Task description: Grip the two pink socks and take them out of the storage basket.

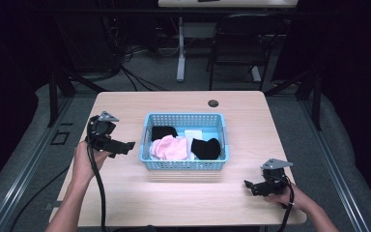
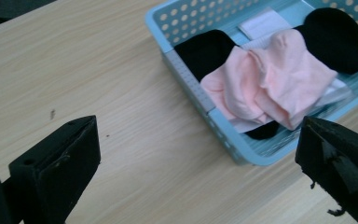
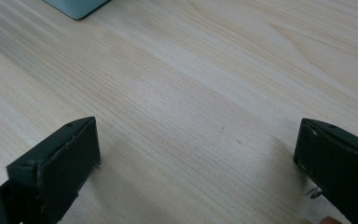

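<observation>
Beside the basket (image 1: pixel 185 164), left tongs (image 1: pixel 125 146) gape empty; right tongs (image 1: pixel 249 185) too; pink sock (image 2: pixel 270 84) probably snags its neighbours.

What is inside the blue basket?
The blue basket holds a pink garment on top, black pieces beside and partly beneath it, and something white at the back. The pink cloth hides whatever lies under it.

Basket (image 1: pixel 185 165): middle of the surface (image 1: pixel 125 203).
Socks (image 1: pixel 169 147): piled in the basket.
Left gripper (image 1: pixel 125 146): just left of the basket.
Right gripper (image 1: pixel 249 186): near edge, right of the basket.
</observation>
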`<action>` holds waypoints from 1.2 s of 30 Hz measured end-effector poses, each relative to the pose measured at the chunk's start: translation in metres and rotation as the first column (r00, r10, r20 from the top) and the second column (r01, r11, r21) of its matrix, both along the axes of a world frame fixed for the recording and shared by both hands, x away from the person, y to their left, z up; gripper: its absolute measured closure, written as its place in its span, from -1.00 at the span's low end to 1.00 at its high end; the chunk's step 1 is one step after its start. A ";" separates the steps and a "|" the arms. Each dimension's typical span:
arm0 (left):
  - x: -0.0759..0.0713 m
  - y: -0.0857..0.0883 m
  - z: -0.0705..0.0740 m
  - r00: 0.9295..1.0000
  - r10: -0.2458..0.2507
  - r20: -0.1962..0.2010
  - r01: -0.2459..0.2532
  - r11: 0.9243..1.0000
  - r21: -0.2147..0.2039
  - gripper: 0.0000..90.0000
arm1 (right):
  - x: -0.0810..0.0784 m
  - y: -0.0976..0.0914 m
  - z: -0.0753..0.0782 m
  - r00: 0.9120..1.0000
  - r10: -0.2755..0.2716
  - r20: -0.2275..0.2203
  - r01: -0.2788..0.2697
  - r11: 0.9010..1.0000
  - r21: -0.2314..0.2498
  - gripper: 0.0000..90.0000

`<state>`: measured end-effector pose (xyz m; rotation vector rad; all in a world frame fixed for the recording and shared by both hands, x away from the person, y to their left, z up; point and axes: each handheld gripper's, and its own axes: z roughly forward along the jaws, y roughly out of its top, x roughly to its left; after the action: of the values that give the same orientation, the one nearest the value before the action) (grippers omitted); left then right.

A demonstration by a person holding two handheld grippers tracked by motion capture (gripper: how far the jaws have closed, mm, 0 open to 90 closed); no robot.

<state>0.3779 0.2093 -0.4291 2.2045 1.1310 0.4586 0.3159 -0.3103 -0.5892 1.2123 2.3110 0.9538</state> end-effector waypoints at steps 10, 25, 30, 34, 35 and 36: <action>0.012 -0.045 -0.002 0.994 -0.105 -0.031 0.106 0.994 0.018 -1.00 | 0.000 0.000 0.000 1.000 0.003 -0.002 -0.003 1.000 -0.002 -1.00; 0.032 -0.109 -0.025 0.980 -0.156 -0.123 0.167 0.983 0.081 -0.76 | 0.000 0.000 0.000 1.000 0.002 -0.001 -0.002 1.000 0.001 -1.00; 0.038 -0.127 -0.038 0.974 -0.148 -0.174 0.169 0.979 0.110 -0.65 | 0.000 0.000 0.000 1.000 0.002 0.000 -0.002 1.000 0.000 -1.00; 0.042 -0.138 -0.049 0.969 -0.132 -0.208 0.163 0.977 0.141 -0.58 | 0.000 0.000 0.000 1.000 0.000 0.001 0.000 1.000 0.000 -1.00; 0.045 -0.143 -0.053 0.967 -0.128 -0.220 0.162 0.976 0.147 -0.54 | 0.000 0.000 0.000 1.000 0.002 0.000 -0.002 1.000 0.000 -1.00; 0.046 -0.145 -0.055 0.965 -0.128 -0.229 0.163 0.976 0.142 -0.51 | 0.000 0.000 0.000 1.000 0.003 -0.001 -0.003 1.000 -0.002 -1.00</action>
<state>0.4239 0.0647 -0.4839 2.5081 1.0630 0.2544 0.3160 -0.3105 -0.5890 1.2093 2.3146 0.9518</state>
